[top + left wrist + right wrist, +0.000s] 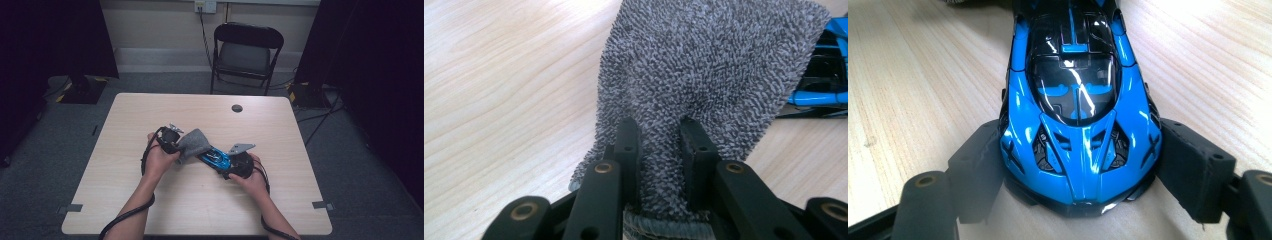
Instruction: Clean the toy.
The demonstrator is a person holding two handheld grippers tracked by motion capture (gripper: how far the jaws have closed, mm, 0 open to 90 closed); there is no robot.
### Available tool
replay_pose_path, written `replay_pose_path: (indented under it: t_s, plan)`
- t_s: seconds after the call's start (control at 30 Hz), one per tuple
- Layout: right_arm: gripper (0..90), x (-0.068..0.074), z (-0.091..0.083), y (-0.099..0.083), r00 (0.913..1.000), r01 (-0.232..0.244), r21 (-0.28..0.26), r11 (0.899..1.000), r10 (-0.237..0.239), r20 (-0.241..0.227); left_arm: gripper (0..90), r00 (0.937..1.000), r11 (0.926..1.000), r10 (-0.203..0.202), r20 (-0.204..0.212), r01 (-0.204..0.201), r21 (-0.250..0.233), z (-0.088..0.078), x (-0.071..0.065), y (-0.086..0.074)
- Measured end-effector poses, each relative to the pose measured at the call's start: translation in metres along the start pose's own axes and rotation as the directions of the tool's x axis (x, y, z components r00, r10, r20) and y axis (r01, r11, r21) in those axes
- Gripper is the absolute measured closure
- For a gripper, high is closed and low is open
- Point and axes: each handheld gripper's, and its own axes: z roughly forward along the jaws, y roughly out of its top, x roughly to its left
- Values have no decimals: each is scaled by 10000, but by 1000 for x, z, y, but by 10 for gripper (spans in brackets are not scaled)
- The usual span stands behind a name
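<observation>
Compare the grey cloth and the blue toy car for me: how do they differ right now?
The grey cloth is soft, nubbly and matte; the blue toy car is hard and glossy. The cloth is pinched in the left claw, bunched and draped; the car sits between the right claw's wide-set pads. Both are over the table, meeting at the car's far end.

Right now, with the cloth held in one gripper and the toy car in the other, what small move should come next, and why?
Probably draw the grey looped microfibre cloth across the glossy blue toy sports car. The left gripper is shut on the cloth's edge, and the cloth already hangs against one end of the car. The right gripper clamps the car's sides on the pale wooden table, so it should stay steady.
</observation>
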Motion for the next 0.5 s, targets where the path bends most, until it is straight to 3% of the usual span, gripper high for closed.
replay_pose_path:
  t_s: [0.27,0.5]
  plan:
    - [244,0,0,0,10000,-7,1,10000,7,1,737,9994,9995,-305,-139,306,93,-7,16,-11]
    - [244,0,0,0,10000,-16,-2,10000,16,4,738,9981,9983,-561,-247,556,-195,-27,29,-22]
